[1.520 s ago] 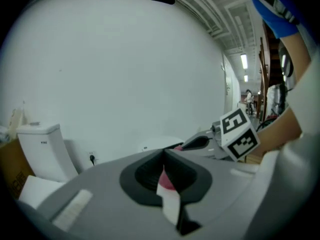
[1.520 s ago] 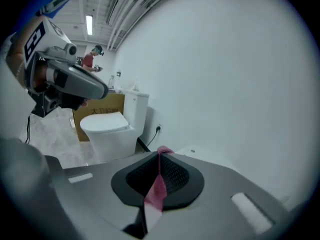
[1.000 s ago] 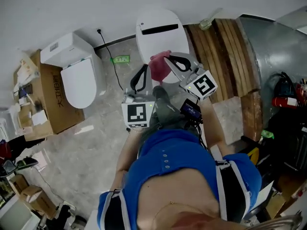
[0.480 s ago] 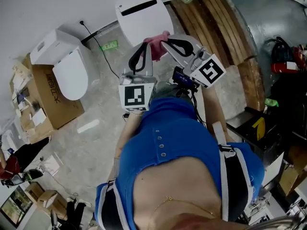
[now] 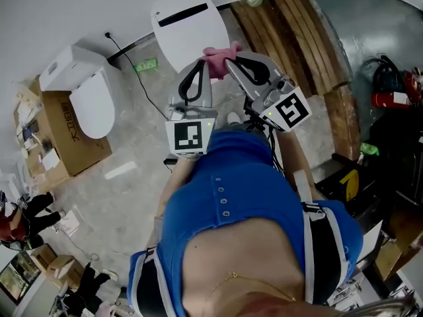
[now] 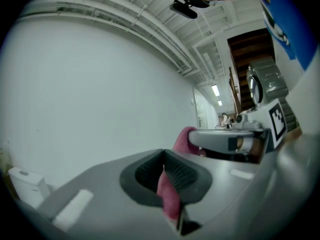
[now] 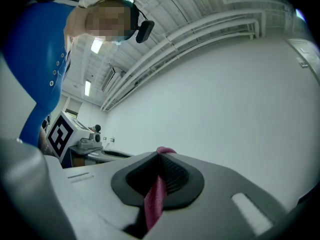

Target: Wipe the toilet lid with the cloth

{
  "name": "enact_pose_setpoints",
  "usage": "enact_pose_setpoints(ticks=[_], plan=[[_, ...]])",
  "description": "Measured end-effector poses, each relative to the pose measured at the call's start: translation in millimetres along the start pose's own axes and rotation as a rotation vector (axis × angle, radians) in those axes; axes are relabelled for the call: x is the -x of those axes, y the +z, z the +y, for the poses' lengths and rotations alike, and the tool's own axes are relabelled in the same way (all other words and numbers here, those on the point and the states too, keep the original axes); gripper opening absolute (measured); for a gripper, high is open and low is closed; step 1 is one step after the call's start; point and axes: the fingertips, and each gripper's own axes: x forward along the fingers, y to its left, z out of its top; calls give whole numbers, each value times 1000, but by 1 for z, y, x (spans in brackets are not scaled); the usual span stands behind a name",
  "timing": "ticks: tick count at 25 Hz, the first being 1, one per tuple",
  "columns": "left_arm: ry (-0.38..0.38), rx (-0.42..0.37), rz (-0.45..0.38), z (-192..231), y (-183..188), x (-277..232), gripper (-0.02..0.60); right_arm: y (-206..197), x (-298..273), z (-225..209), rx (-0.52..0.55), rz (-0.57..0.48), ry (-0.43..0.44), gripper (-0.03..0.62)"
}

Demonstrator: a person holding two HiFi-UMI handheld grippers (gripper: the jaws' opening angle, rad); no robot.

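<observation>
A grey, mottled stone-look floor fills the middle of the head view and meets a plain white wall along the top edge. At the bottom of the frame is the person's blue buttoned shirt.

Just above it are two grey grippers, each carrying one cube with a black-and-white square marker. The left gripper and the right gripper are both clamped on one pink cloth. In each gripper view a soft fold of it is pinched between ribbed black pads. The bunched cloth sits at top centre, at the near edge of the toilet lid, a smooth white oval with a dark slot near its far end.

There are two toilets. The second toilet, boxy and white, stands at the upper left beside a brown cardboard box. A thin black cable trails across the floor between the toilets. Brown wooden planks lie at the upper right.
</observation>
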Motion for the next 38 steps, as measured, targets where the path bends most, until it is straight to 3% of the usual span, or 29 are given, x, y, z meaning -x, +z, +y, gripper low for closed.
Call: enact_pose_setpoints(ticks=[7,19,24,38], plan=[[67,-31,1,-14,3,-15,2,6,15,-24,28,-23,-70,11],[120,-31,-3,-49,-2,-8,2,-1,40,-16,57,24,-41,11],[120,-74,-11,-64,3,-1,2,0,48,-13,61,27,-34,11],[144,-81,-2,-72,1,0,2,-5,49,-13,56,44,-5,11]])
